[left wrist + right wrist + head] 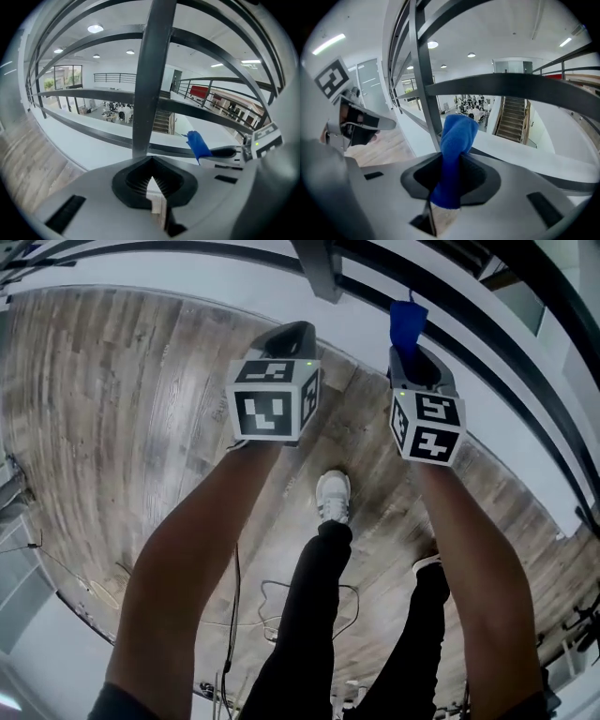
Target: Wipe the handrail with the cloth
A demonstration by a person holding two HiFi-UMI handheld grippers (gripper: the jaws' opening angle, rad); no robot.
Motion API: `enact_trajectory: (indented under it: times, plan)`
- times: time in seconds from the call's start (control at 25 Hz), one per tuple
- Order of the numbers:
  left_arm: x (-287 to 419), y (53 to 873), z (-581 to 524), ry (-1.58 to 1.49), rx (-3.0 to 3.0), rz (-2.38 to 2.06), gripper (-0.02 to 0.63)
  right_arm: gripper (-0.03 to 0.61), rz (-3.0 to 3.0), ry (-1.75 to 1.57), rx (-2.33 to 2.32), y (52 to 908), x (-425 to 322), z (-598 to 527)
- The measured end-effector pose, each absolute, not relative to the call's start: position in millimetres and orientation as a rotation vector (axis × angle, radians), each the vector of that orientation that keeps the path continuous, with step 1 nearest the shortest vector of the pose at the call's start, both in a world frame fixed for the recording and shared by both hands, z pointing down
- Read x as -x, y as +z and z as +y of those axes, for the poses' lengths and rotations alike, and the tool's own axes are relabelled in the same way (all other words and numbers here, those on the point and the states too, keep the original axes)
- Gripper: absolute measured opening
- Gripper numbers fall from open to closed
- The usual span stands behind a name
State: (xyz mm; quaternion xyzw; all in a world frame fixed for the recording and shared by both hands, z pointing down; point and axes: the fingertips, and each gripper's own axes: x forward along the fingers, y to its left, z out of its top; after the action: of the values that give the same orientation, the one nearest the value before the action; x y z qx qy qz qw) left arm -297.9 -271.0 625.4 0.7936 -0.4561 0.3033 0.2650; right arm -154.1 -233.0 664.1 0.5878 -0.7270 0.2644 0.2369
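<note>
The blue cloth (455,150) stands up out of my right gripper (447,183), whose jaws are shut on it. In the head view the cloth (407,322) pokes from the right gripper (413,356) just below the dark metal handrail (441,292). My left gripper (293,336) is held beside it, to the left, near a railing post (316,266). Its jaws (150,180) are shut with nothing between them, right in front of that post (151,79). From the left gripper view the cloth (198,145) shows off to the right, apart from any bar.
Several dark horizontal rails (511,87) and a white ledge (187,282) run across ahead. Wooden floor (122,418) lies below, with the person's legs and a white shoe (333,495). Cables (272,601) trail on the floor behind.
</note>
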Motion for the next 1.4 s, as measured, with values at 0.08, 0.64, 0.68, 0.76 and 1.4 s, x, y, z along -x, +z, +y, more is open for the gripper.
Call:
enact_trajectory:
  times: [0.08, 0.64, 0.68, 0.76, 1.4]
  plan:
    - [309.3, 634.8, -287.2, 0.819, -2.136, -1.248, 0.003, 0.112, -1.967, 0.708, -1.601, 677.7, 161.0, -264.3]
    - [406.9, 676.5, -272.3, 0.798, -1.99, -1.305, 0.003, 0.112, -1.868, 0.745, -1.644, 727.1, 221.7, -368.5]
    - [408.7, 677.2, -271.7, 0.805, -1.995, -1.307, 0.003, 0.112, -1.872, 0.728, -1.64, 727.8, 221.9, -368.9]
    - [407.6, 678.3, -272.4, 0.811, -2.006, -1.31, 0.003, 0.112, -1.871, 0.689, -1.622, 728.5, 220.3, -368.0]
    - [304.8, 670.0, -253.7, 0.826, -2.087, -1.19, 0.003, 0.11, -1.727, 0.745, -1.709, 726.2, 114.4, -299.7]
